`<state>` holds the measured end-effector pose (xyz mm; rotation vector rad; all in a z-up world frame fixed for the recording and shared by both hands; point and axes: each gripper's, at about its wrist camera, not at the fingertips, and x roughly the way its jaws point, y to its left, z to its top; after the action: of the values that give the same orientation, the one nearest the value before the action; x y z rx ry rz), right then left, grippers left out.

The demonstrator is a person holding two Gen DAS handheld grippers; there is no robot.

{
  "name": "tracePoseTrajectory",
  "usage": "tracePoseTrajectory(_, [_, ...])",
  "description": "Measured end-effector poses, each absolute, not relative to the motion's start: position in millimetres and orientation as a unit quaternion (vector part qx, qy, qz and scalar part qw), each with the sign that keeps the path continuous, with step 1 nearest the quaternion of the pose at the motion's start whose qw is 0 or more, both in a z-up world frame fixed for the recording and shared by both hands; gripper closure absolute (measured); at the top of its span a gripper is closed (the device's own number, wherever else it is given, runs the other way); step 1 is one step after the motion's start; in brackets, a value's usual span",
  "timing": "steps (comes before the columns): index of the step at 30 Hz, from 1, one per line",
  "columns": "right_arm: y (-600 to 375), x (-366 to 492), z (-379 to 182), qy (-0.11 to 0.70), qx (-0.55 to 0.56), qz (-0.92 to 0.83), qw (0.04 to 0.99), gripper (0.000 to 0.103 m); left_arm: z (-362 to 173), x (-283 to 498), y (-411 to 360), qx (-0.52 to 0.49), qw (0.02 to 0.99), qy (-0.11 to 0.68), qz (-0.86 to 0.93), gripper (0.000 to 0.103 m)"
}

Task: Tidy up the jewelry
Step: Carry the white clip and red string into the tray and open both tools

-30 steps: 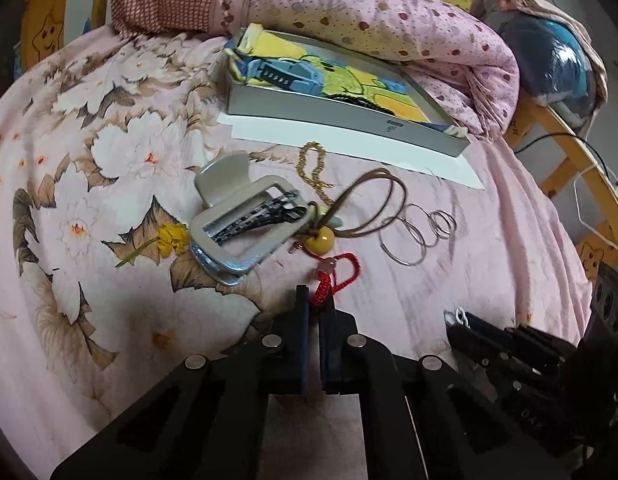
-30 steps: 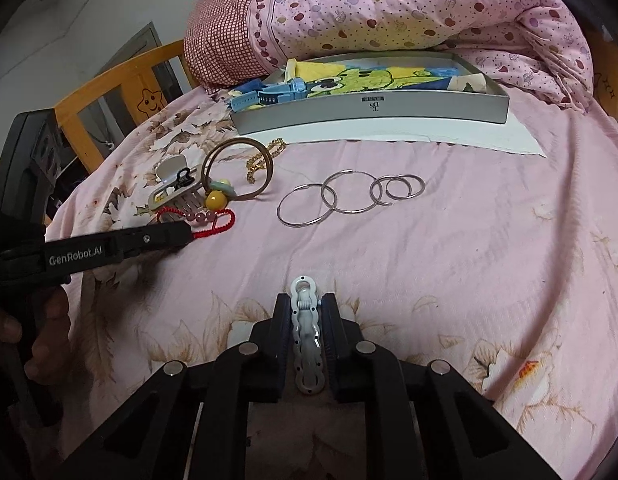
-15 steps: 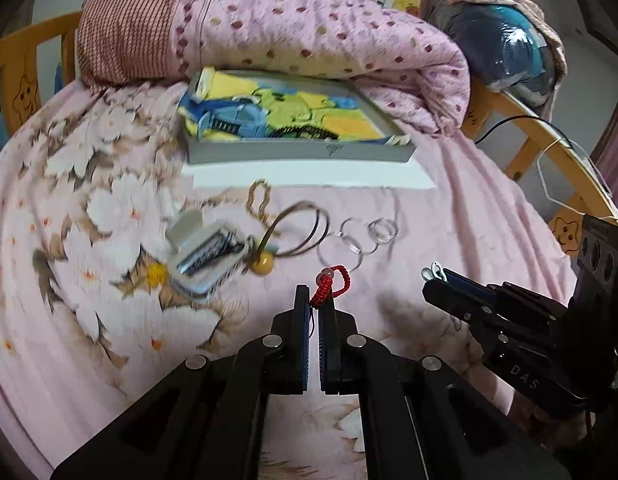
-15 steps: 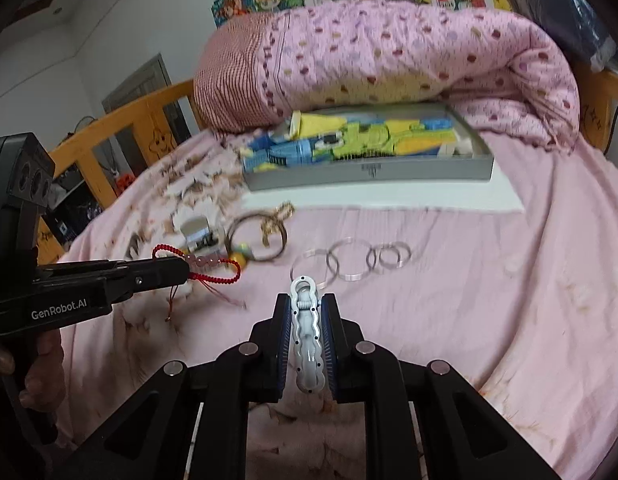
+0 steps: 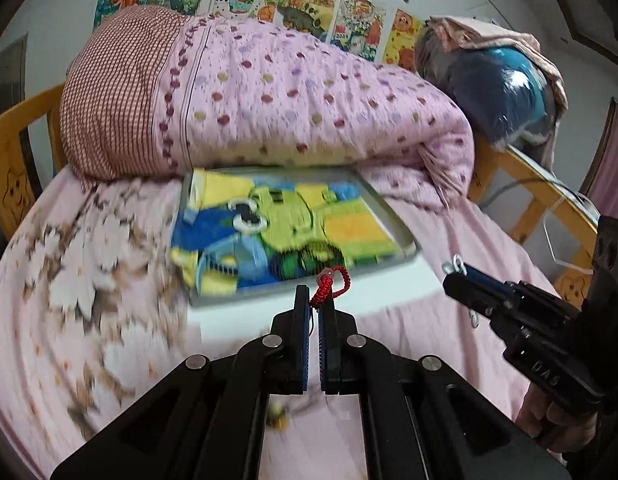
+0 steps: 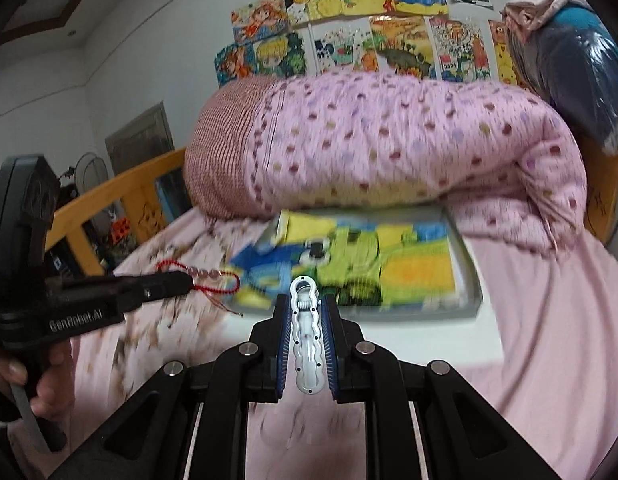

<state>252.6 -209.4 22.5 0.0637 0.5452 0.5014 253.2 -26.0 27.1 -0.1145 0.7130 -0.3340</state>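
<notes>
I see my left gripper (image 5: 313, 300) clamped on the red cord bracelet (image 5: 329, 286), my right gripper (image 6: 307, 312) on the white hair clip (image 6: 307, 344), both just short of the tray (image 5: 405, 240). Blur smears the tray's contents; the bracelet's lower part is hidden between the jaws.

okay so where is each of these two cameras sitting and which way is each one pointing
Left wrist: on the left tongs, facing the grey tray and rolled quilt; they pinch a red cord bracelet; right tongs at right.
Right wrist: on the right tongs, same direction, clamping a white hair clip; left tongs, a hand at left.
Shared: tray, quilt, wall drawings.
</notes>
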Motion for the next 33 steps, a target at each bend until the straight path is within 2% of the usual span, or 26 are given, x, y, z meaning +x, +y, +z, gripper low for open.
tracePoseTrajectory(8, [-211, 329, 24, 0.274, 0.054, 0.229, 0.933, 0.088, 19, 322, -27, -0.08, 0.926, 0.337, -0.153, 0.101])
tracePoseTrajectory(17, [-211, 381, -7, 0.294, 0.047, 0.215, 0.93, 0.088, -29, 374, -36, -0.099, 0.912, 0.371, -0.142, 0.101])
tracePoseTrajectory(23, [-213, 398, -38, 0.327, 0.048, 0.211, 0.92, 0.088, -57, 390, -39, -0.106, 0.9, 0.4, -0.139, 0.101])
tracePoseTrajectory(33, [-215, 407, -66, 0.363, 0.047, 0.203, 0.908, 0.087, -73, 395, -44, -0.11, 0.888, 0.422, -0.146, 0.101])
